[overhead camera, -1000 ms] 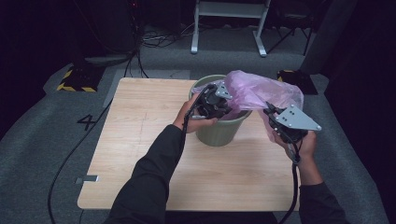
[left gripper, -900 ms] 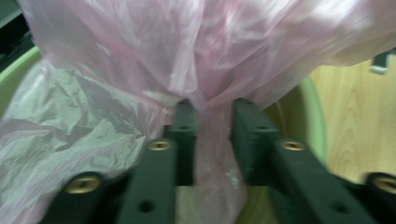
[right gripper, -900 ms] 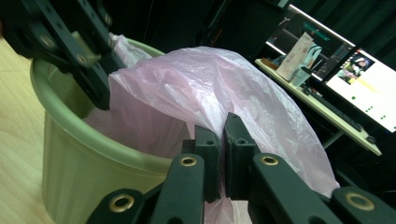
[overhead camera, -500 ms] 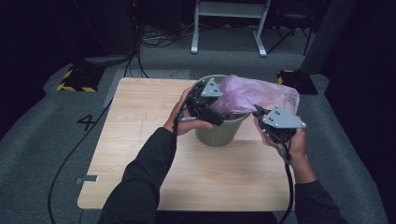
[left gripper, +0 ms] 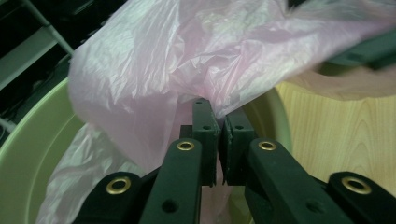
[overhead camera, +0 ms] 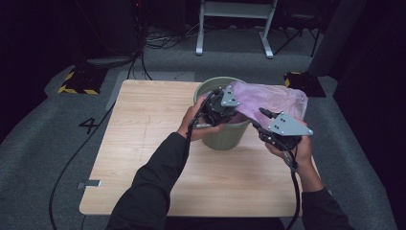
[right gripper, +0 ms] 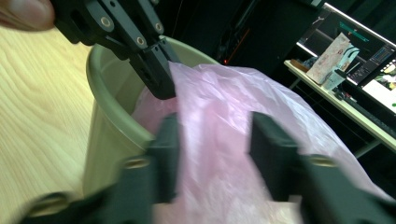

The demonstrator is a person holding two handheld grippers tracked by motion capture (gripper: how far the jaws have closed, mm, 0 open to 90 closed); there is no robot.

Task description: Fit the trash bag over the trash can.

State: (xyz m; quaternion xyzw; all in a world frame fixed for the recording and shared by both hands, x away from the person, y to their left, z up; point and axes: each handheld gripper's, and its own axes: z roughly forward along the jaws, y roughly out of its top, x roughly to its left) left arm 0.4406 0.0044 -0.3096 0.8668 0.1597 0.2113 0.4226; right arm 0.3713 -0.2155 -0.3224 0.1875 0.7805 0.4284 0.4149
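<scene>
Lining a green bin (overhead camera: pixel 222 139) with a pink plastic bag (overhead camera: pixel 273 98), centre of the high view, on a wooden table (overhead camera: pixel 143 124). Bag draped across the bin mouth, bulk spilling past the rim toward the right of frame, one fold hanging inside the bin.

Left gripper (left gripper: pixel 219 135): jaws together, clamped on a fold of the bag, just above the pale green rim at lower left of its own view. In the high view, left gripper (overhead camera: pixel 221 108) over the near-left rim of the bin.

Right gripper (right gripper: pixel 212 149): jaws apart, bag film between them but not pinched. In the high view, right gripper (overhead camera: pixel 268 128) just right of the bin, lower than the bag's bulk.

Governing relation: loose film lies up and right of the bin mouth, nearer the right gripper; likely next, closing there and drawing the edge over the far rim.

Bag opening not traceable among the creases. Bin floor hidden by film. Right gripper view blurred at the jaws.
</scene>
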